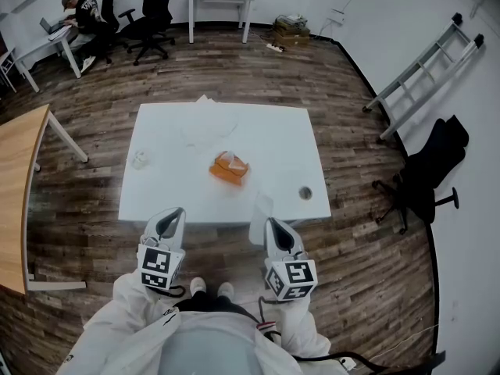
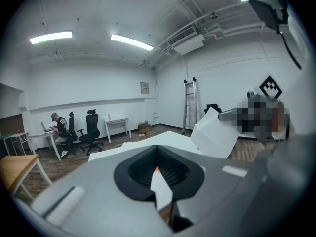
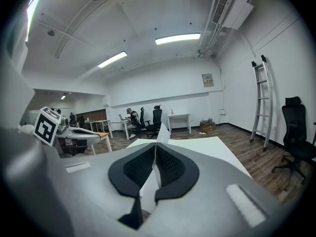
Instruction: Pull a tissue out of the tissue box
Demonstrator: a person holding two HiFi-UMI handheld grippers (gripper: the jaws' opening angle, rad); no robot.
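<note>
1. Right tongs (image 1: 270,223): my jaws are pressed together on one white tissue (image 2: 216,135), held at the near edge of the white table (image 1: 273,135), right of centre.
2. Left tongs (image 1: 176,214): my jaws are closed with nothing in them, at the near edge, left side.
3. Tissue box (image 1: 229,169): orange, mid-table, apart from both tongs.
4. Small round item (image 1: 305,193): near-right part of the table.

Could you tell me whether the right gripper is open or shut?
Shut: the right gripper's jaws pinch a white tissue that sticks up past them.
</note>
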